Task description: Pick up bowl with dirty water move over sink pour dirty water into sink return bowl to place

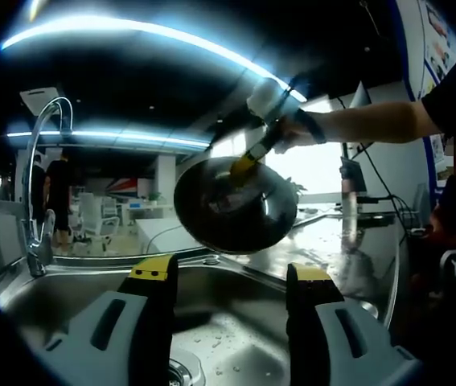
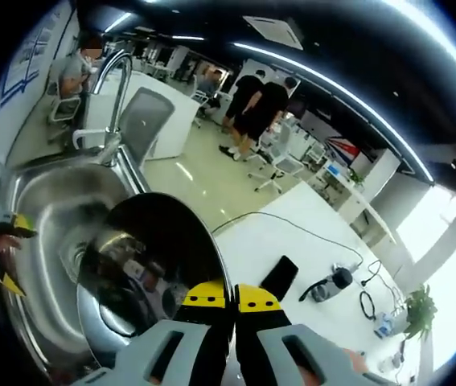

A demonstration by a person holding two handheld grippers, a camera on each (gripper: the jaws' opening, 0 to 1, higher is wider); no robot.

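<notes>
- Right now, at the far left of the left gripper view, the faucet (image 1: 41, 161) arches over the back-left corner of the sink (image 1: 91, 277); a wide swing of the bowl on the way back could clip that spout.
- Moving across, the left gripper (image 1: 229, 277) hangs over the sink basin with its jaws spread apart and nothing between them; it gives the bowl no support, so the whole load sits on one grip.
- Centre of that view, the steel bowl (image 1: 234, 205) is tipped steeply above the sink, its open mouth facing this camera. I can't make out any water inside or falling; if some remains, a tilt this steep would dump it fast and splash past the sink's right rim onto the wet countertop (image 1: 348, 241).
- To the right, a person's arm (image 1: 364, 122) carries the right gripper (image 1: 248, 161), which meets the bowl's upper rim.
- Over in the right gripper view, the sink (image 2: 43, 201) lies at left with its faucet (image 2: 111, 96) behind, and the bowl (image 2: 143, 257) hangs over the basin's near edge.
- Next, the right gripper (image 2: 233, 299) has its yellow-tipped jaws pressed together, pinching the bowl's rim. A thin, wet steel edge held at one spot could slip or pivot, dropping the bowl into the basin.
- Farthest right, a phone (image 2: 278, 276) and cables (image 2: 356, 285) lie on the white desk; stray water flung that way would be trouble.
</notes>
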